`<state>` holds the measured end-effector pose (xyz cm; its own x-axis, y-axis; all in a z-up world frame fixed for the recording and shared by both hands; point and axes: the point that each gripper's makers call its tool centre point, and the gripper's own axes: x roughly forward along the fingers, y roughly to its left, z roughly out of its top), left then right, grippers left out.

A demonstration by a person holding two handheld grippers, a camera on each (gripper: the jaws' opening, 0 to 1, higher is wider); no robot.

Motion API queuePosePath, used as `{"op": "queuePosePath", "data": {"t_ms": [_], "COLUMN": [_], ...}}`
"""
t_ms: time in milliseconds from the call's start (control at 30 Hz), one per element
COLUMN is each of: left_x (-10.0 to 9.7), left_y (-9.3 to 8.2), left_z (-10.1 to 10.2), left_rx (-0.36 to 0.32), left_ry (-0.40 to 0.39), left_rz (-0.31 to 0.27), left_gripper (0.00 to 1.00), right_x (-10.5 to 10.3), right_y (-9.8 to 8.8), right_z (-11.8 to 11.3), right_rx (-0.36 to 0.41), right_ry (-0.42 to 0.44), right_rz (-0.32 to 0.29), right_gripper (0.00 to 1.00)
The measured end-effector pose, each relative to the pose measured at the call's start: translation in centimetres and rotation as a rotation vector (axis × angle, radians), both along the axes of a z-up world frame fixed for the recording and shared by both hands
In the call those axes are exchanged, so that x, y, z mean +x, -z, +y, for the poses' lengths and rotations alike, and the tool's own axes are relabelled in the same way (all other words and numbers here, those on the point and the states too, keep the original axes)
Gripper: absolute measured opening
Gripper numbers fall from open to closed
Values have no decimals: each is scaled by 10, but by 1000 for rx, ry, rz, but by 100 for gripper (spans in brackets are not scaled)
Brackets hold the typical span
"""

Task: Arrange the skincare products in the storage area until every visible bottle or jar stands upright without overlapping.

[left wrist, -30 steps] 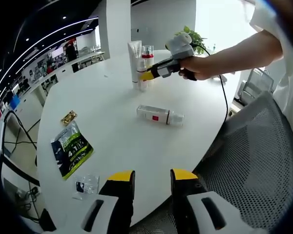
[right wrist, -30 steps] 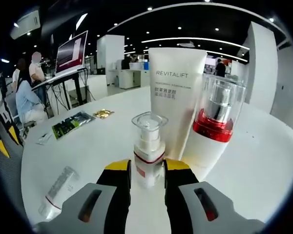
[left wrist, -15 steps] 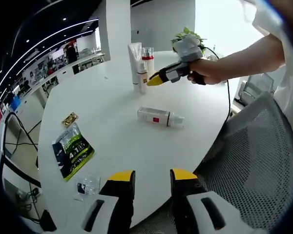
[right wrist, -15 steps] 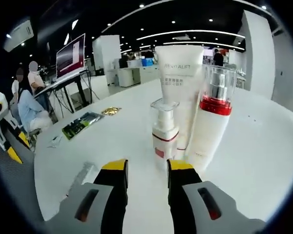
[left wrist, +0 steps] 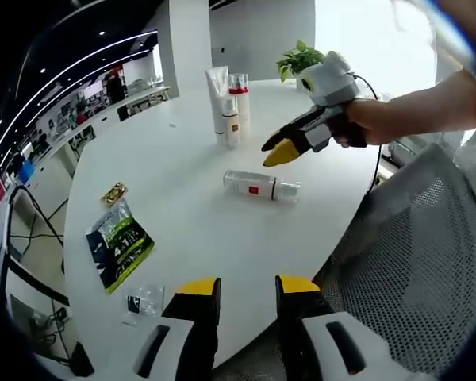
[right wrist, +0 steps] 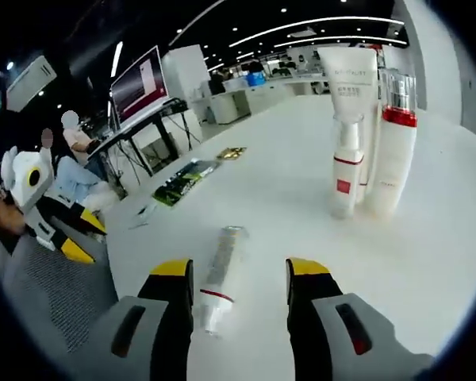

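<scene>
Glossy white table (left wrist: 174, 175); clear, seemingly plastic bottle (left wrist: 260, 187); shiny foil sachet (left wrist: 117, 243).

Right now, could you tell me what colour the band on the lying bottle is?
Red, clearest in the right gripper view on the lying bottle.

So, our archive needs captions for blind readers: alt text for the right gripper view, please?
The open right gripper points at a clear bottle lying on its side on a white table. Beyond stand a small pump bottle, a white tube and a red-banded bottle, close together.
</scene>
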<state>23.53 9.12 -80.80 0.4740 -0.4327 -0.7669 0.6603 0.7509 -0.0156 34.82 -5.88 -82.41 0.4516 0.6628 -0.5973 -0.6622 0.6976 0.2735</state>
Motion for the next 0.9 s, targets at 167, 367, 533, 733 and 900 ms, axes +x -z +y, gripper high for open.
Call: {"op": "queuePosePath", "data": {"t_ms": [167, 367, 533, 733, 900], "left_x": [0, -3, -5, -16, -8], "left_y": [1, 1, 3, 8, 2], "left_z": [1, -2, 1, 0, -1], "left_rx": [2, 9, 18, 22, 38], "left_ry": [-5, 12, 6, 29, 47], "left_rz": [4, 3, 15, 33, -30], "left_gripper": [28, 28, 29, 29, 36], "right_x": [-22, -32, -34, -35, -51], "right_y": [23, 31, 43, 45, 30], "right_z": [1, 5, 5, 3, 9], "right_rx": [-99, -160, -254, -296, -265], "right_ry": [-44, -70, -121, -138, -199], "right_rz": [66, 67, 17, 5, 3], "right_gripper": [44, 39, 26, 17, 16]}}
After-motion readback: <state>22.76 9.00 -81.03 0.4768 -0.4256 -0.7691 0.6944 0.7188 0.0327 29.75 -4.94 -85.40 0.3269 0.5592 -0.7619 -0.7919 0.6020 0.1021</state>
